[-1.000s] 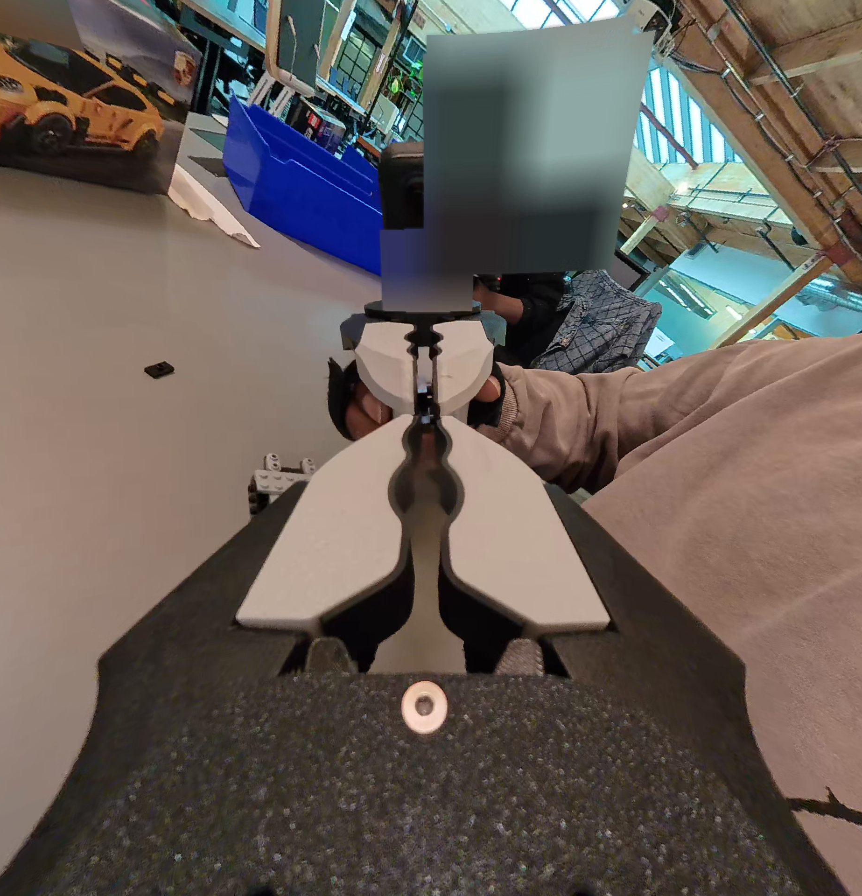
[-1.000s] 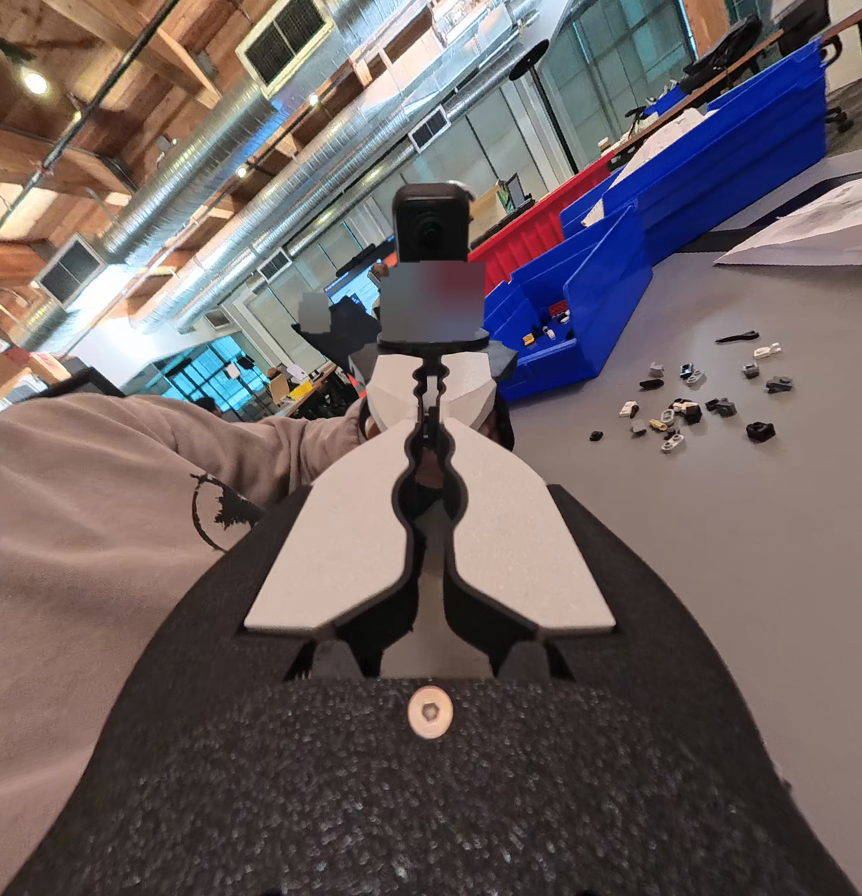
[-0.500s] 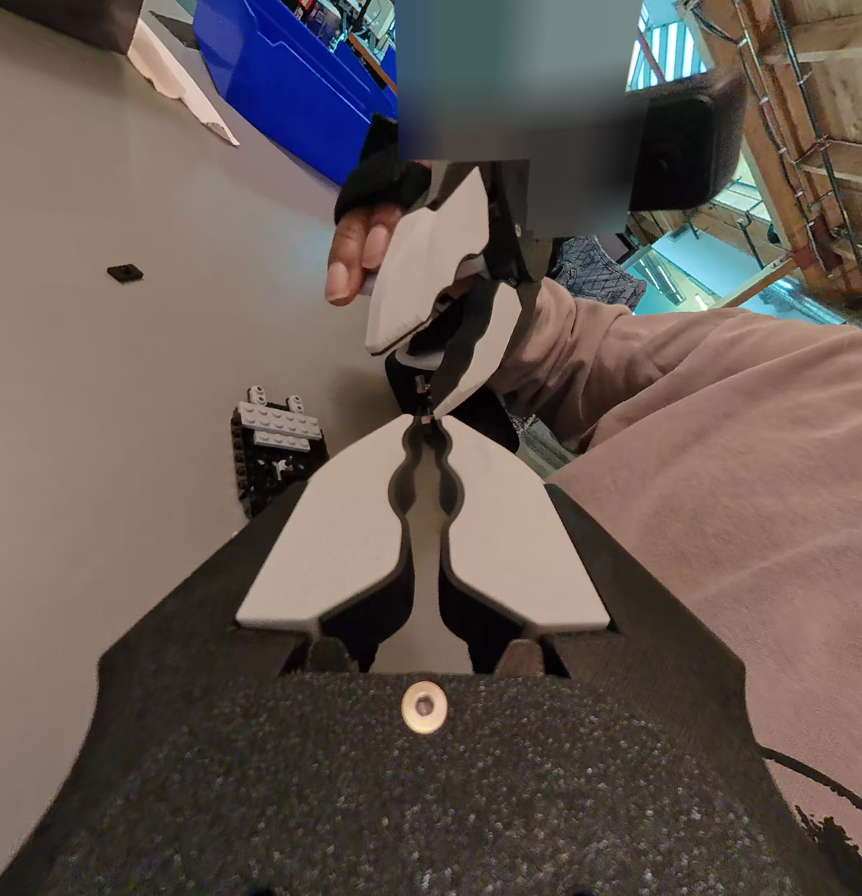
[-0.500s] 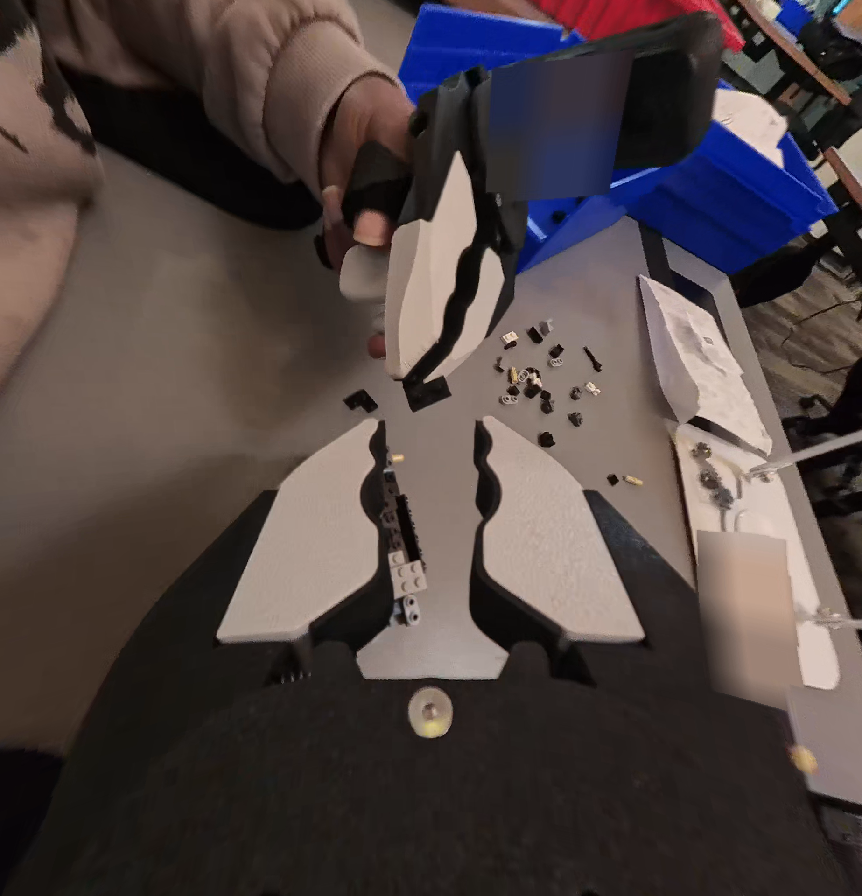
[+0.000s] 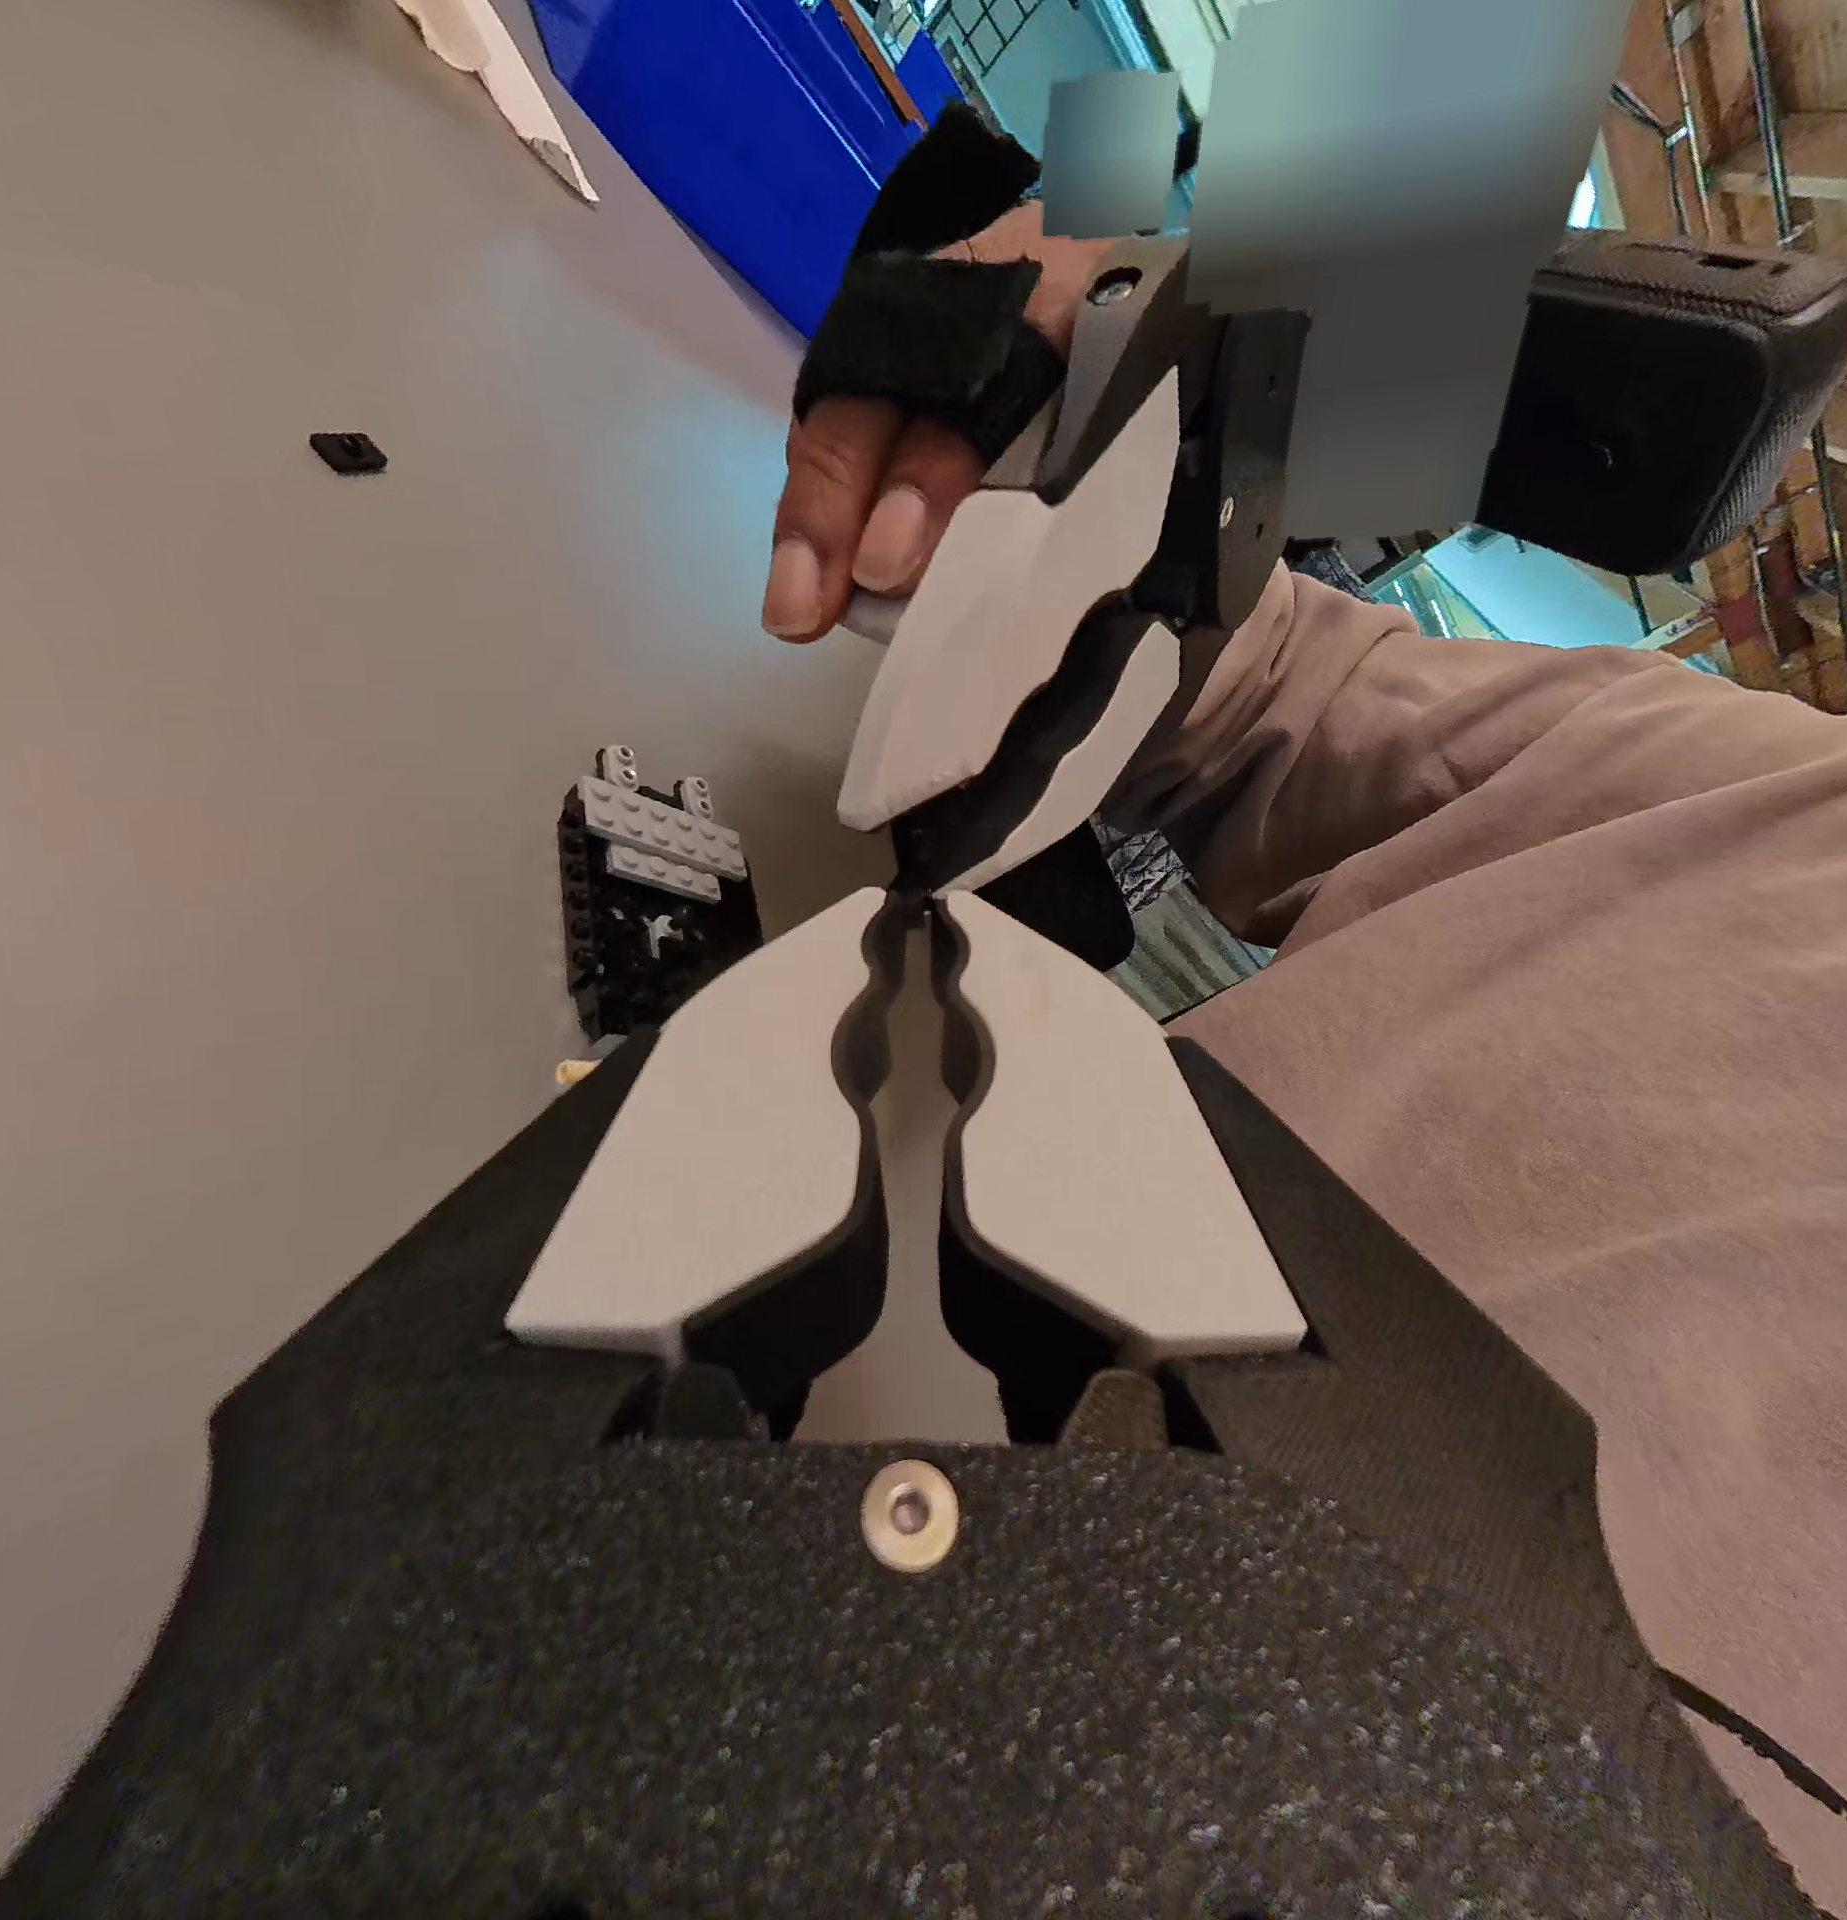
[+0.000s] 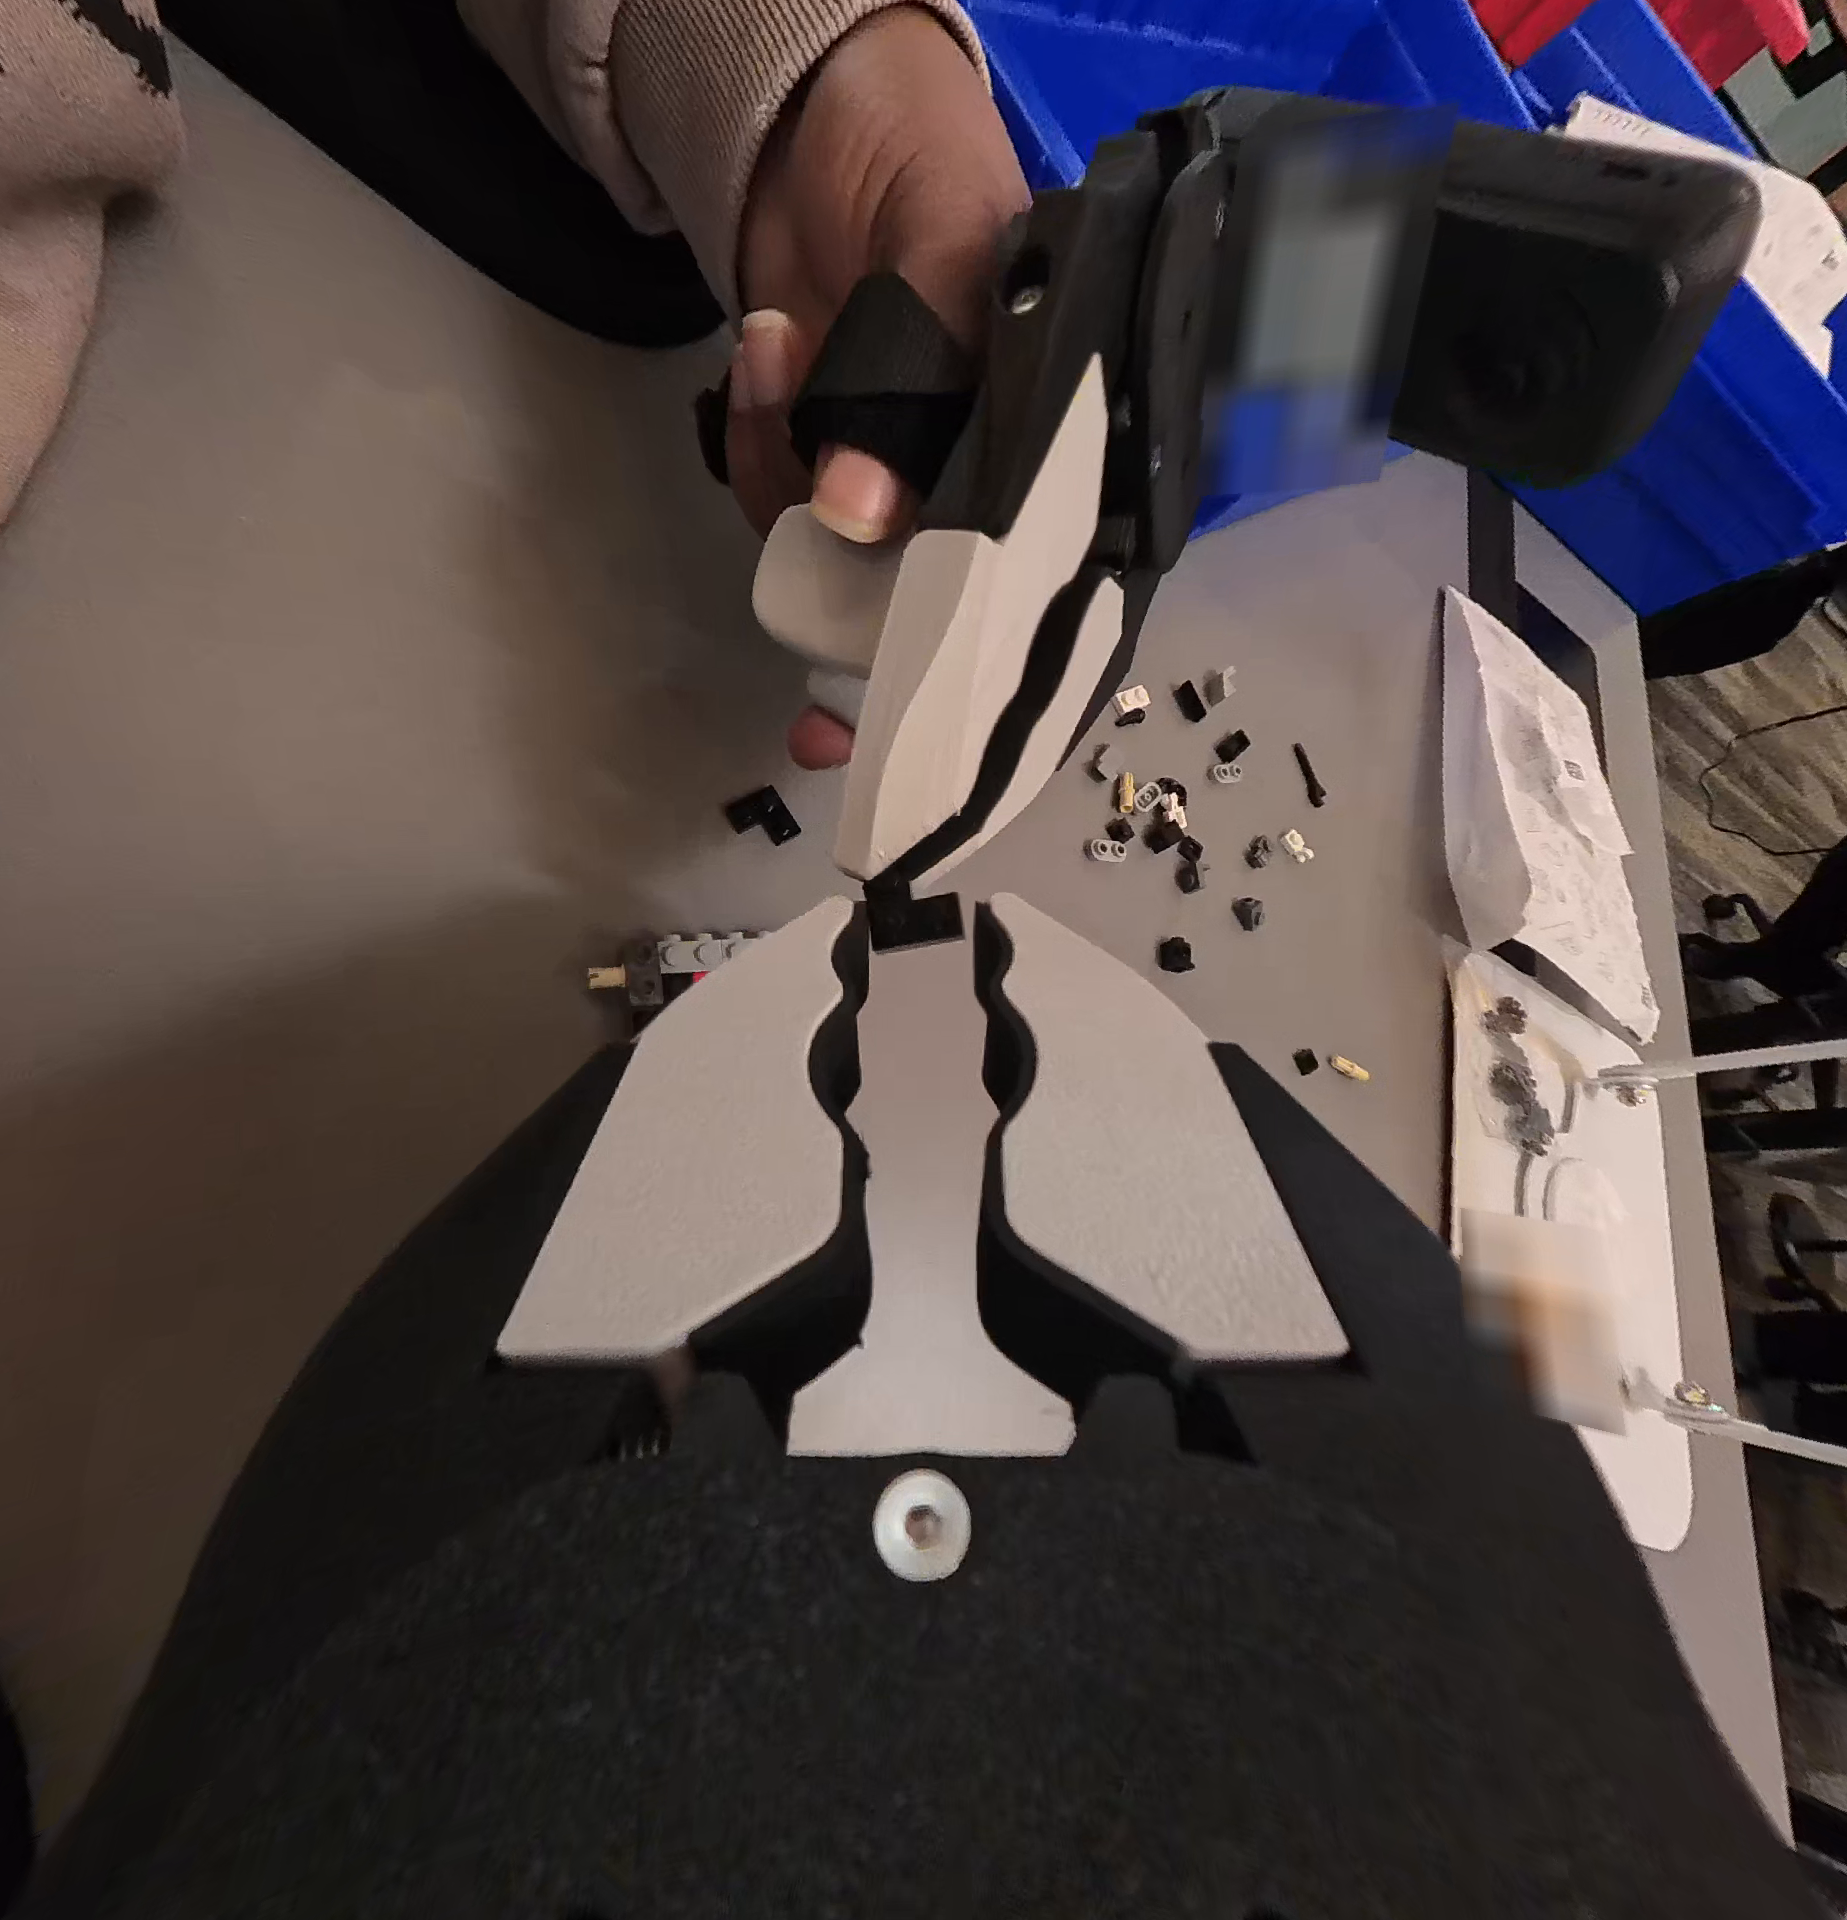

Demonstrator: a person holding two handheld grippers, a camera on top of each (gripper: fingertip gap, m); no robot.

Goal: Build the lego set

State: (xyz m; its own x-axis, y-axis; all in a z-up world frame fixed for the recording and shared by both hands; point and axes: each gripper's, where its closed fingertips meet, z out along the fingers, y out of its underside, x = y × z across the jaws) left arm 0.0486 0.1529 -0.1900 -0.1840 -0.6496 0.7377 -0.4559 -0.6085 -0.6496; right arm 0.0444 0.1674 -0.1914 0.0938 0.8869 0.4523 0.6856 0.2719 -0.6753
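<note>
— Where's the black plate (image 6: 914, 921)?

— Pinched in the left gripper (image 6: 896, 879), held at the tips of the right gripper (image 6: 917, 914), whose jaws stand apart (nearer, below). The chassis (image 5: 649, 894) lies on the table, left.

The left hand-held gripper (image 5: 914, 902) is closed at its tips; the right hand-held gripper (image 6: 914, 914) stands apart, tips almost meeting the left's.
</note>
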